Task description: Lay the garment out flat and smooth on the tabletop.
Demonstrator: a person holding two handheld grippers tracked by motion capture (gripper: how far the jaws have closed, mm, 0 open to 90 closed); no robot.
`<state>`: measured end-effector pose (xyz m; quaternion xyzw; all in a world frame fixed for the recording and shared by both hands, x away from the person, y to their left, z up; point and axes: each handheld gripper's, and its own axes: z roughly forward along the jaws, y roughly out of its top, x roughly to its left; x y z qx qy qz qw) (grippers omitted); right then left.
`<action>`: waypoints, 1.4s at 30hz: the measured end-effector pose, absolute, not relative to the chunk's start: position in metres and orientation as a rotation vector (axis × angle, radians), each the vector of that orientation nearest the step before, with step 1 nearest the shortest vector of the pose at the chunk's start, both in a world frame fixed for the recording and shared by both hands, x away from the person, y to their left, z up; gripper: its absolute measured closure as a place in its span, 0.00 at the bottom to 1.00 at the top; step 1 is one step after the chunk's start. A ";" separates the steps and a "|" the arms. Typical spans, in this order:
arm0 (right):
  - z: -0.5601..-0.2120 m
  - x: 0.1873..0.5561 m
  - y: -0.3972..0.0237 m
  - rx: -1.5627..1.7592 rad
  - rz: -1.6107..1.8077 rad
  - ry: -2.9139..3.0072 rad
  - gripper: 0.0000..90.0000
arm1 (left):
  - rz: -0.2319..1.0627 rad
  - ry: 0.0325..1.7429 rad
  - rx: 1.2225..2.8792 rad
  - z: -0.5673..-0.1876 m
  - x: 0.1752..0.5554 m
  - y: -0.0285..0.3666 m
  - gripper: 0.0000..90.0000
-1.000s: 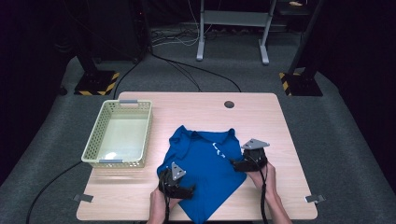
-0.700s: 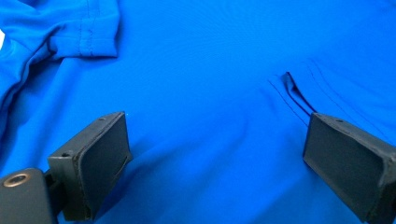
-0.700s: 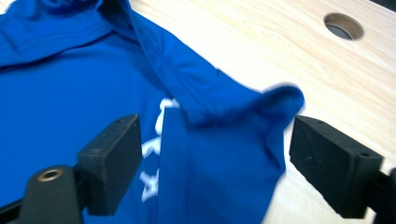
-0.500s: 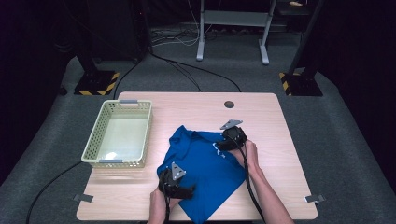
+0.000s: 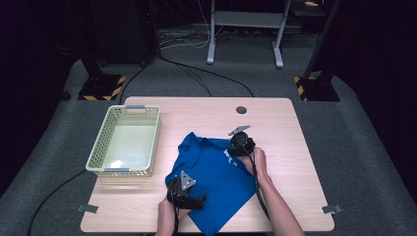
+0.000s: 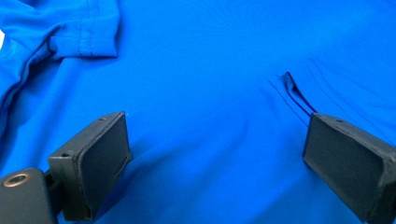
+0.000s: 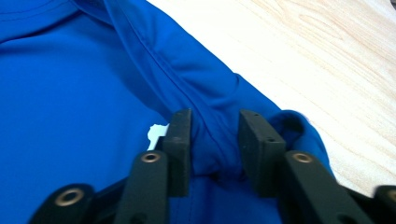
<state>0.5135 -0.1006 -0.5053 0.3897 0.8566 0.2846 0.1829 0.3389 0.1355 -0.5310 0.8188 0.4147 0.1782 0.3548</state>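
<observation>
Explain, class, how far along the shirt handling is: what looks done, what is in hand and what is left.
Done: the blue shirt lies spread on the table. In hand: the right gripper has just been closing, a fold of the shirt's edge between its jaws; the left gripper rests open on the cloth. Left: probably folding; the basket holds nothing.
</observation>
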 end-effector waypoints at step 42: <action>-0.468 0.543 -0.131 1.303 0.873 2.221 0.31 | 0.462 1.072 2.115 -0.531 0.339 0.135 0.07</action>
